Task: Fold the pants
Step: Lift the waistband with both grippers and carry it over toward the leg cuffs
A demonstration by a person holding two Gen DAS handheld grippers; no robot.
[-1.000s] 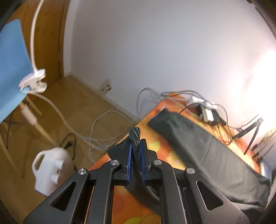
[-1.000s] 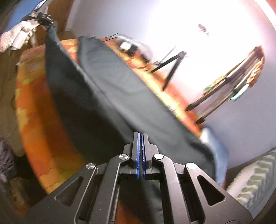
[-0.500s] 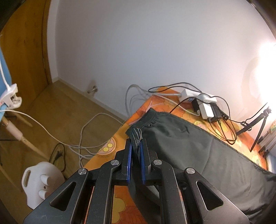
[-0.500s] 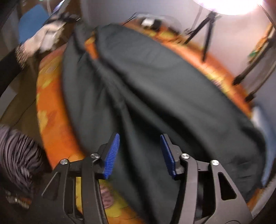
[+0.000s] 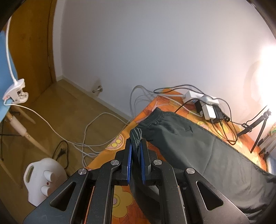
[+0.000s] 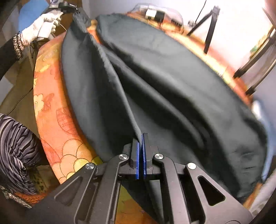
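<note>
Dark green pants (image 5: 207, 151) lie along an orange flowered bed (image 5: 117, 141), the elastic waistband (image 5: 153, 117) at the far left end. My left gripper (image 5: 136, 143) is shut on a bunched corner of the waistband, held just above the bed's edge. In the right wrist view the pants (image 6: 163, 77) spread wide, one ridge of cloth running from the left gripper (image 6: 75, 10) and a gloved hand (image 6: 39, 27) down to my right gripper (image 6: 140, 137). Its jaws are closing tight, with a fold of the pants pinched between the blue pads.
A power strip with chargers (image 5: 205, 106) and tangled cables lies at the bed's far edge by the wall. A black tripod (image 5: 258, 127) stands to the right. On the wooden floor are white cables (image 5: 96, 131) and a white jug (image 5: 43, 179). A clip lamp (image 5: 15, 91) grips a blue chair.
My right gripper opened, dropped lower over the pants and shut again on a fold. The left gripper kept its hold and shifted sideways, and more of the waistband now lies flat.
</note>
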